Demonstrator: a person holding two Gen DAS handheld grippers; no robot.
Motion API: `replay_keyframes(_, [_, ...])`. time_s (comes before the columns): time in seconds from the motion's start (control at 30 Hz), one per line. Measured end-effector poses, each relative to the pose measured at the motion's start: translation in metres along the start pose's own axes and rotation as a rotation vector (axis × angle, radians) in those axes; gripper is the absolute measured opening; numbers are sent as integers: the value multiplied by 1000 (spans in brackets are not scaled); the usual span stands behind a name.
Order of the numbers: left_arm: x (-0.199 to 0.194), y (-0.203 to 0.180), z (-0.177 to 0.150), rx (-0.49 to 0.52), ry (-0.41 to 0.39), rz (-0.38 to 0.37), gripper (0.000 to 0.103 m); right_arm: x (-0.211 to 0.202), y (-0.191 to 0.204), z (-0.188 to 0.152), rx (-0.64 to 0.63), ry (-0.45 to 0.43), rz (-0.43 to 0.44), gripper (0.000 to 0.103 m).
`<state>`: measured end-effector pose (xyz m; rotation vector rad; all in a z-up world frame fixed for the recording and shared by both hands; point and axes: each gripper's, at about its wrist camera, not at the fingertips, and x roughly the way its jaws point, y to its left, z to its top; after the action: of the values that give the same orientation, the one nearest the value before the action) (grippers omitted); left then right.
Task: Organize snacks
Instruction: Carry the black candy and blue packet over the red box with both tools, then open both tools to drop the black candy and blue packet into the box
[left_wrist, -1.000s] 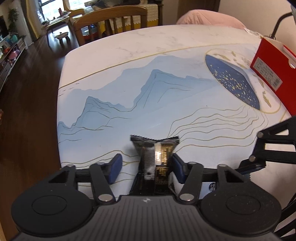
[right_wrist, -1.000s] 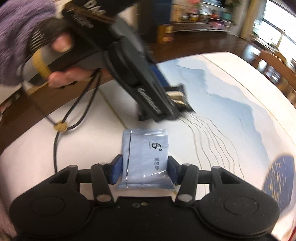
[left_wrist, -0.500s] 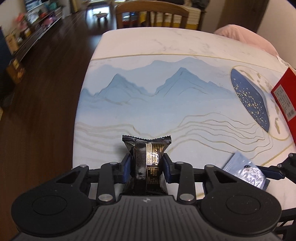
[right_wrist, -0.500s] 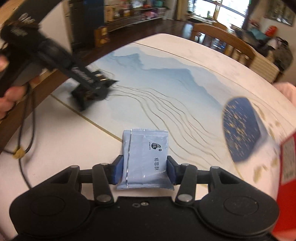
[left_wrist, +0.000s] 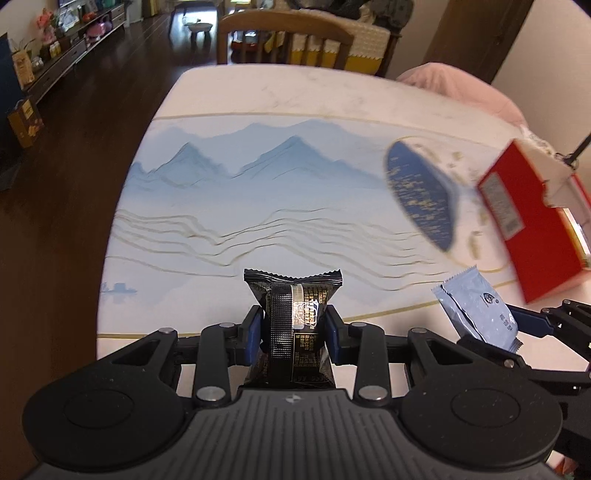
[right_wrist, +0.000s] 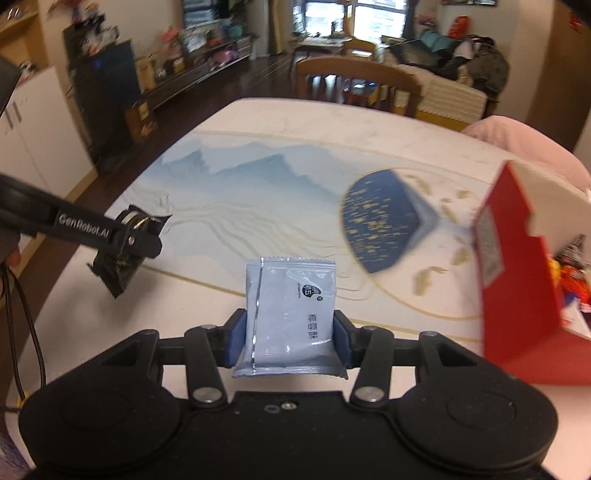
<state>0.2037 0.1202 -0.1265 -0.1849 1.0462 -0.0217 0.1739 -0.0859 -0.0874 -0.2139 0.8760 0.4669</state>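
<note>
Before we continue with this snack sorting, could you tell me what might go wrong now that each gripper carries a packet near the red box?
1. The left gripper pinches the black snack packet by its soft middle, so it could crush the snack or let it slip.
2. The right gripper holds the light blue snack packet close to the left gripper, so the two could collide.
3. The red box already holds snacks; a packet could catch its rim.

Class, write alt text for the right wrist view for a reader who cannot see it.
The right gripper holds a pale blue snack packet above a white table printed with blue mountains. An open red box stands at right; the left gripper holds a black packet at left.
</note>
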Motion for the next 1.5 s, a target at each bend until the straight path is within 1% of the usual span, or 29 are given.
replay_keyframes(0.17, [-24, -40, 5, 53, -30, -18, 34, -36, -29, 1, 53, -51, -31, 47])
replay_keyframes(0.4, [-47, -111, 21, 137, -93, -56, 34, -77, -84, 7, 106, -138, -80, 47])
replay_keyframes(0.57, [-54, -164, 34, 184, -119, -86, 34, -92, -126, 7, 129, -171, -119, 47])
replay_keyframes(0.77, [-56, -224, 47, 240, -141, -111, 34, -100, -171, 2, 138, -192, -152, 47])
replay_keyframes(1.03, [-39, -288, 63, 294, -131, -135, 34, -107, -228, -1, 160, -200, -191, 47])
replay_keyframes(1.17, [-23, -316, 72, 313, -108, -150, 34, -102, -254, -2, 170, -190, -221, 47])
replay_keyframes(1.33, [4, -346, 81, 343, -78, -136, 34, -91, -284, -4, 183, -167, -257, 47])
replay_keyframes(1.43, [22, -358, 85, 358, -65, -120, 34, -81, -300, -6, 190, -151, -259, 47])
replay_keyframes(1.5, [34, -363, 89, 352, -42, -112, 34, -74, -307, -7, 193, -131, -259, 47])
